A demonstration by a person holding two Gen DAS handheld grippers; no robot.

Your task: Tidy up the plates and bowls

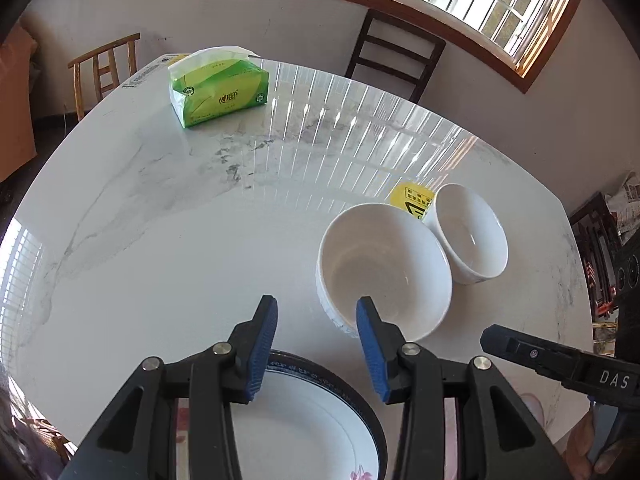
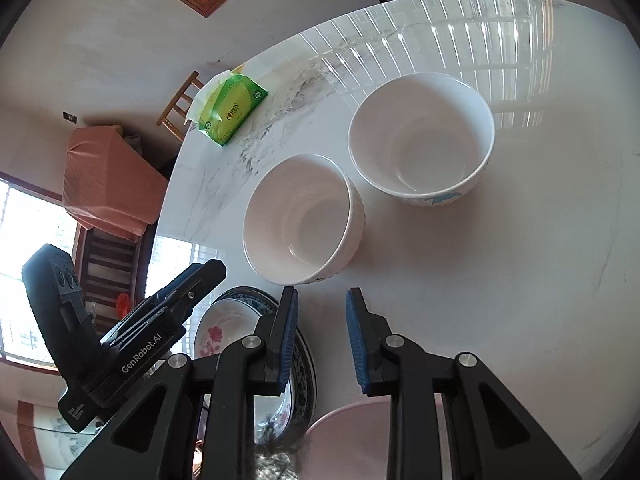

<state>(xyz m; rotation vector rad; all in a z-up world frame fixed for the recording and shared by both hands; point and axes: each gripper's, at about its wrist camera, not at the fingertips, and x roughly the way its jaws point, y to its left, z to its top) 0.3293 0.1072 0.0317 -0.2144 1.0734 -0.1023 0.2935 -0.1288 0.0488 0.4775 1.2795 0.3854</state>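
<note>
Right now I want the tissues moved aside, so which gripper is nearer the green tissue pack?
Left. The left gripper is above the blue-rimmed plate, the green tissue pack ahead on its left. The right gripper lies to its right, farther away.

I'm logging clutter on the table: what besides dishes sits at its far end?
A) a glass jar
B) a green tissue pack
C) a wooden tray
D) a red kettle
B: a green tissue pack lies at the far end of the marble table, beyond the two white bowls.

two white bowls (image 2: 304,220) (image 2: 422,138) upright, floral plate (image 1: 304,420) nearby
</note>
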